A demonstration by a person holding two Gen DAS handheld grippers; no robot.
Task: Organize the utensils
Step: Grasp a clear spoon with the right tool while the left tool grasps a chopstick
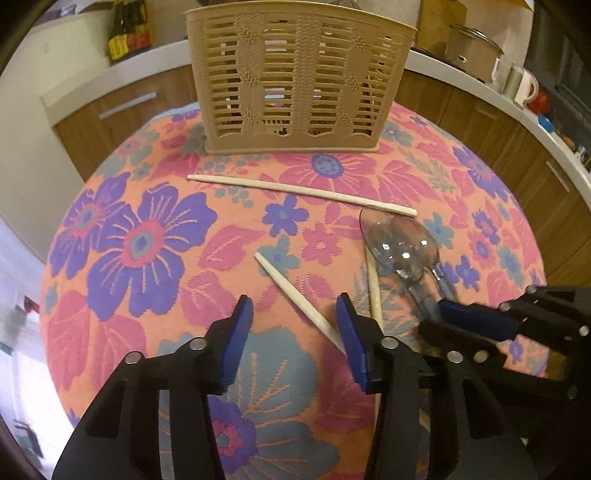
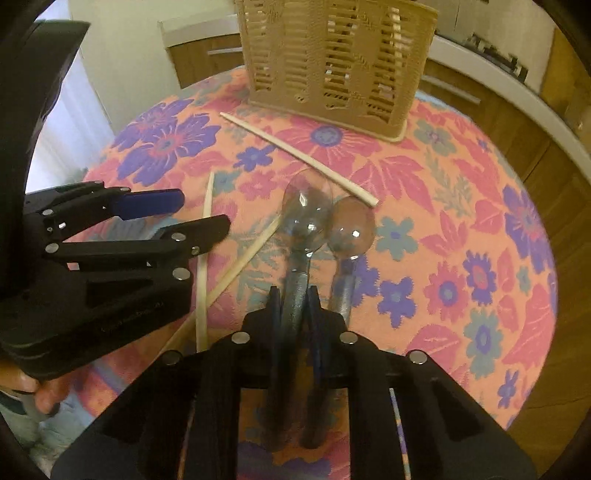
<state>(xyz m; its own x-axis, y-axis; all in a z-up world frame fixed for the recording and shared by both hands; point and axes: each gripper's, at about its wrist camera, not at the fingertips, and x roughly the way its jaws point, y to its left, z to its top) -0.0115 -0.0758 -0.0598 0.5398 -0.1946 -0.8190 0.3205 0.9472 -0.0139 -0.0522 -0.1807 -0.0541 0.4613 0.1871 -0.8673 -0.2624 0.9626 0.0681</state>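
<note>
two clear plastic spoons (image 2: 325, 221) side by side, three pale chopsticks (image 1: 301, 191) scattered flat, beige slatted holder (image 1: 291, 81) upright behind

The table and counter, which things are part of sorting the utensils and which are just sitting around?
Part of the job:
- beige basket
- three chopsticks, such as the long one
- two clear plastic spoons, one clamped in the right hand-held gripper
- left hand-held gripper, open

Just sitting around:
- sauce bottles
- pot
- mug

My right claw (image 2: 293, 295) is straddling the left spoon (image 2: 306, 210); the basket (image 1: 295, 77) is sitting behind the chopsticks (image 1: 301, 190), my left claw (image 1: 293, 317) beside.
</note>
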